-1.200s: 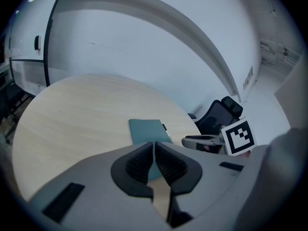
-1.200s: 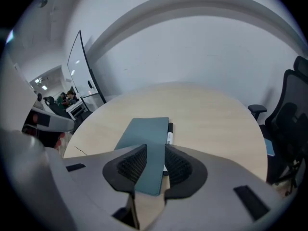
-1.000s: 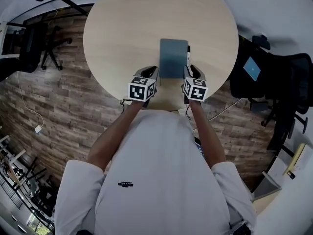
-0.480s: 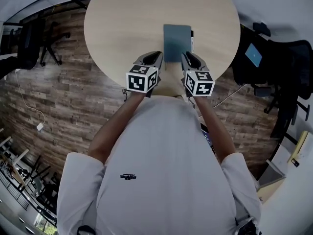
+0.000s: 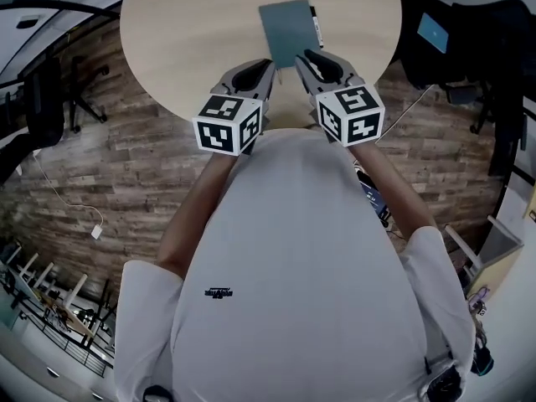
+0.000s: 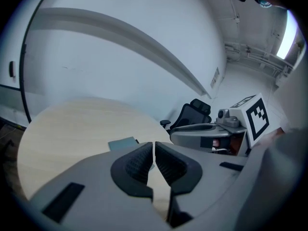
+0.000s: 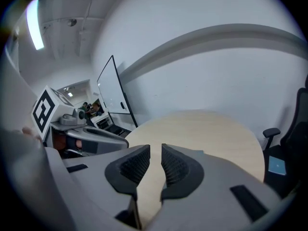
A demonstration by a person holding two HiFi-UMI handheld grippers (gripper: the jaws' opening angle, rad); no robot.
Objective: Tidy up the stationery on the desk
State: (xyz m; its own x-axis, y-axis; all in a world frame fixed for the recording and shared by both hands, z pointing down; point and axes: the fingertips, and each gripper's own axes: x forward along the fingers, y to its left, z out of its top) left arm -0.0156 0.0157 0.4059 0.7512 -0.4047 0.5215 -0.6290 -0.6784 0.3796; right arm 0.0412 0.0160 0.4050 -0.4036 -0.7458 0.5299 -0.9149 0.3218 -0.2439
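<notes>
A blue-grey notebook [image 5: 286,30] lies flat on the round wooden table [image 5: 193,23], with a dark pen [image 5: 316,25] along its right edge. Both grippers hang in the air above the table's near edge, short of the notebook. My left gripper [image 5: 261,69] is shut and holds nothing; in the left gripper view its pads [image 6: 139,163] almost meet, with the notebook [image 6: 122,143] beyond them. My right gripper [image 5: 306,60] has just been closing. In the right gripper view a narrow gap [image 7: 155,150] stays between its jaws, with nothing in it.
Black office chairs stand off the table at the right [image 5: 494,40] and left [image 5: 50,90]. A cable [image 5: 63,195] trails over the wood-plank floor. A whiteboard [image 7: 113,90] stands past the table in the right gripper view.
Both grippers have risen from beside the notebook's near end and drawn back towards the person. The notebook and pen lie where they were.
</notes>
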